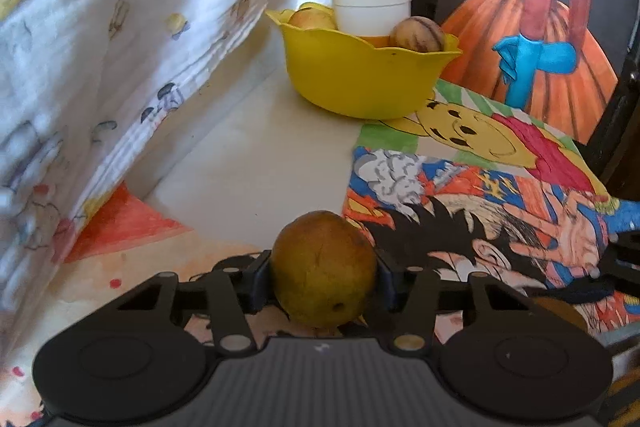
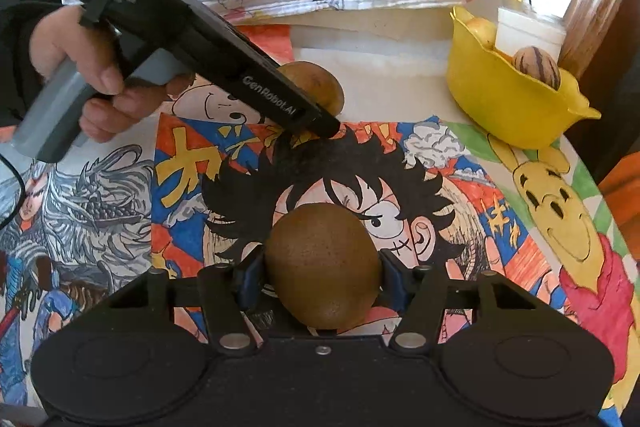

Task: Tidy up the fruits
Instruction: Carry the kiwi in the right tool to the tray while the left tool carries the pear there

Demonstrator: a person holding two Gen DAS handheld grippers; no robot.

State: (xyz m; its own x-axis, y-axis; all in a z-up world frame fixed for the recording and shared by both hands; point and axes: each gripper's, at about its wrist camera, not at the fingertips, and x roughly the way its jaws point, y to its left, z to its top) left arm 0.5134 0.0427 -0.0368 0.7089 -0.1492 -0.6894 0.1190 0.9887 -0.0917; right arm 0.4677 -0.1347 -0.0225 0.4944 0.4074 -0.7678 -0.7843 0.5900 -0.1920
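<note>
My left gripper (image 1: 323, 273) is shut on a yellow-brown pear (image 1: 323, 267), low over the table. The pear also shows in the right wrist view (image 2: 320, 83), partly hidden behind the left gripper's body (image 2: 224, 63). My right gripper (image 2: 322, 267) is shut on a brown kiwi (image 2: 322, 265) above the coloured drawings. A yellow bowl (image 1: 360, 83) stands ahead at the back and holds a striped round fruit (image 1: 417, 34) and a yellowish fruit (image 1: 312, 19). In the right wrist view the bowl (image 2: 508, 103) is at the far right.
A white jar (image 1: 372, 3) stands behind the bowl. A printed white cloth (image 1: 120, 47) hangs along the left and back. Coloured cartoon drawings (image 2: 400, 187) cover the table. A dark chair frame (image 1: 616, 123) is at the right.
</note>
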